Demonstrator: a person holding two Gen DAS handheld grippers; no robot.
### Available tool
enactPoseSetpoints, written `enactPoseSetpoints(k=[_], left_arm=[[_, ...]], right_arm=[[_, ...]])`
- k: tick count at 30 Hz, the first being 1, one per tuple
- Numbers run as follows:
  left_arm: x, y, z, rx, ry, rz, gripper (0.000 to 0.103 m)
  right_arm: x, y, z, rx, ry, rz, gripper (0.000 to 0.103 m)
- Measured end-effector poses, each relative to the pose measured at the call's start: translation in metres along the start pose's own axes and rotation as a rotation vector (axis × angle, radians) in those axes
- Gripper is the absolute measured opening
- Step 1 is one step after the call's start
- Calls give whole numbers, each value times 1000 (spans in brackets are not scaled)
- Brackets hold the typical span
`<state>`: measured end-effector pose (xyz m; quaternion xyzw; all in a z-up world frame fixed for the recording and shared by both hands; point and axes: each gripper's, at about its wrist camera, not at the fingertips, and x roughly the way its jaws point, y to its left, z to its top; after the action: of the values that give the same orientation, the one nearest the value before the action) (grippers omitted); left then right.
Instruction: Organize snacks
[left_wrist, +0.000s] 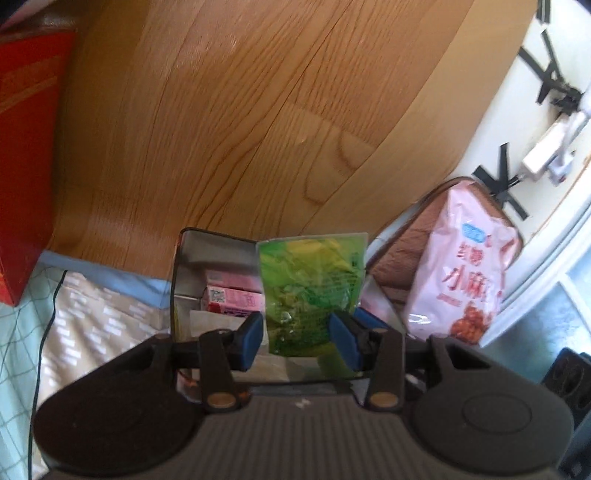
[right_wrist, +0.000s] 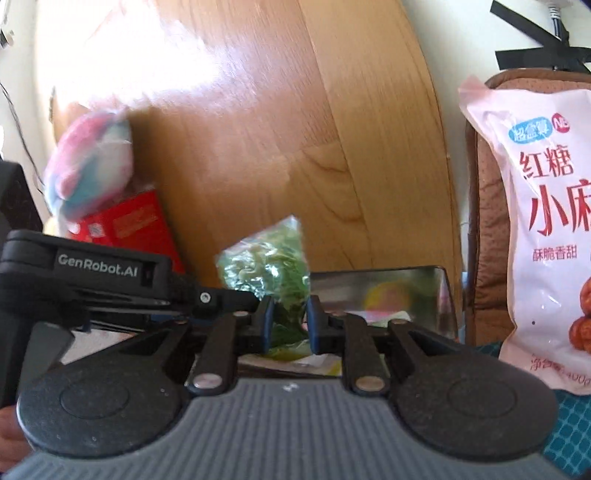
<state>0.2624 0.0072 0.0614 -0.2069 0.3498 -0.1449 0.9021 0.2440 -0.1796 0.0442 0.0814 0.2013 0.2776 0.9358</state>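
Note:
A green snack packet (left_wrist: 312, 291) stands upright over an open metal tin (left_wrist: 192, 254). My left gripper (left_wrist: 297, 338) straddles the packet's lower part with its blue pads (left_wrist: 251, 341) apart, jaws open. In the right wrist view my right gripper (right_wrist: 290, 323) is shut on the same green packet (right_wrist: 266, 266), pinching its lower edge, with the tin (right_wrist: 406, 284) just behind. The left gripper's body (right_wrist: 99, 273) comes in from the left. Pink small boxes (left_wrist: 232, 297) lie inside the tin.
A large pink snack bag (left_wrist: 465, 269) leans on a brown cushion (left_wrist: 402, 240) at the right; it also shows in the right wrist view (right_wrist: 546, 221). A red box (left_wrist: 26, 158) stands at the left. A red packet (right_wrist: 129, 225) and a pink-blue bag (right_wrist: 90, 166) lie by the wooden headboard (left_wrist: 240, 110).

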Motion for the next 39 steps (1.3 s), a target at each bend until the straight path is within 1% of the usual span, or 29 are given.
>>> enactPoseSetpoints(k=[2,3,5,8,9,10,11,12,13,14,16,18,20,22,24,27,30,32,34,38,39], left_arm=[[7,2,0,-4,6,17,42],[6,2,-1,-5,-1,21,42],[2,2,-2,-13,2,-2,42],[-18,1,-13,2,-12,-39,44],[-26,1,-18,5,-13,-54,44],[-35,0,-23,14,-27,-67,47],[-44,-2,-29,21,-18,-70,48],[-52,-3,-39,23,8,-88,48],[-60,-2,-46,25,24,-107,48],[-69,-3,-57,34,34,-123,48],[-83,-7,-78,53,60,-140,48],[-93,-10,-100,63,106,-172,48],[-100,-16,-124,74,150,-210,48],[-105,-21,-143,74,186,-232,49],[-106,-25,-159,75,212,-246,51],[-105,-29,-177,66,249,-235,53],[-108,-35,-184,67,238,-234,53],[-110,-35,-186,60,235,-231,51],[-111,-34,-188,50,232,-228,50],[-115,-30,-190,34,226,-226,49],[-116,-29,-191,35,224,-223,47]], right_arm=[[8,3,-3,-23,20,-35,26],[9,4,-5,-33,16,-52,31],[2,4,-7,-38,-8,-72,40],[-19,2,-8,-33,-38,-71,41],[-28,0,-9,-28,-37,-61,43],[-37,-2,-12,-22,-27,-45,44],[-42,-3,-15,-17,-11,-27,47],[-55,-3,-21,-25,-16,0,48],[-66,-3,-27,-37,17,28,57],[-75,-3,-32,-42,45,61,59],[-98,-2,-48,-63,85,99,59],[-117,0,-64,-86,130,135,59],[-134,0,-80,-68,183,176,60],[-144,0,-94,-40,225,193,61],[-154,-1,-106,-5,232,201,63],[-162,-3,-116,49,241,209,66],[-170,-1,-126,76,255,227,66],[-177,5,-130,63,261,246,67],[-181,18,-135,19,267,260,67],[-182,40,-143,-91,251,231,68],[-182,44,-144,-112,247,223,68]])
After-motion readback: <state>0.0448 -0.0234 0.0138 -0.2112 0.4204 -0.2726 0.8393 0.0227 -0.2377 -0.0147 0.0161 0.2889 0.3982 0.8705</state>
